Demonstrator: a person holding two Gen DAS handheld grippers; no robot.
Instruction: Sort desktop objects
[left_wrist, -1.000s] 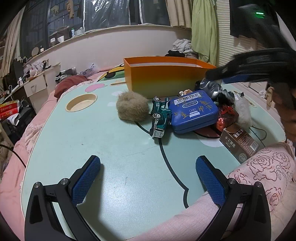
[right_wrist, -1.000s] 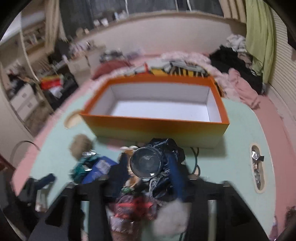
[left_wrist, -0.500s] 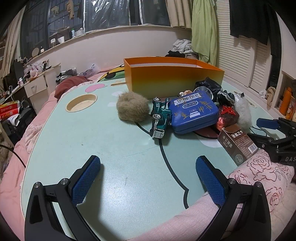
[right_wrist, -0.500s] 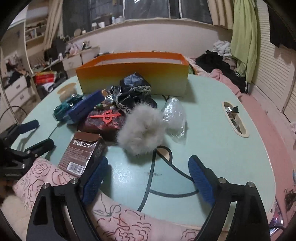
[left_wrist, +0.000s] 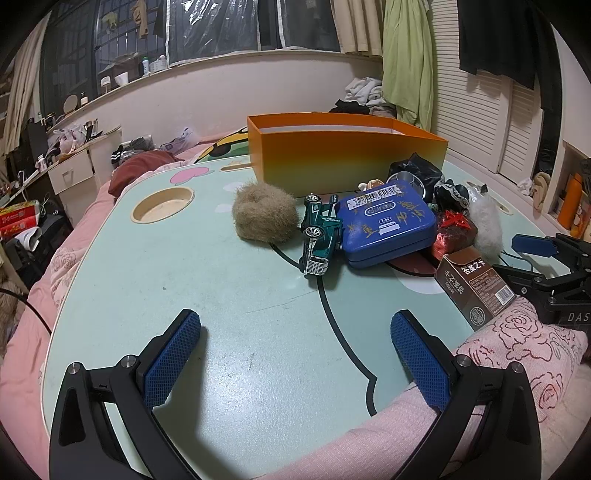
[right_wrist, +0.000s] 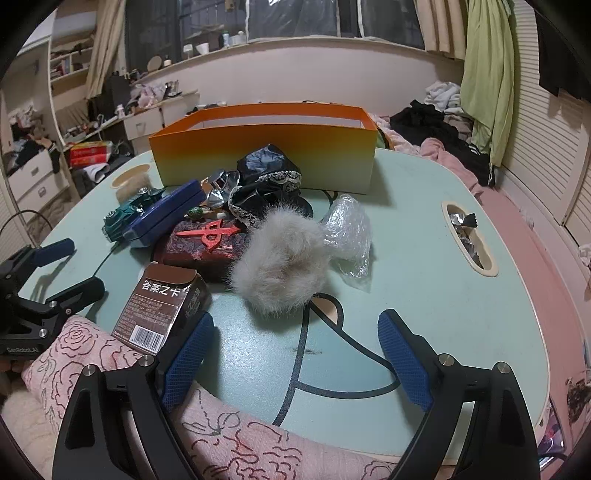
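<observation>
An open orange box stands at the back of the mint table. In front of it lies a pile: a brown fur ball, a green toy car, a blue tin, a red packet, a brown carton, a white fur ball, a clear plastic bag and a black lace cloth. My left gripper is open and empty near the front edge. My right gripper is open and empty, just short of the white fur ball.
A pink rose-print cloth lies over the table's front edge. The table has a round cup hole at the left and a slot with foil wrappers at the right. Bedding and clothes surround the table.
My right gripper came down from high above the box to low at the table's front edge, open and empty; over the last half second it has hardly moved. The left gripper has stayed still.
</observation>
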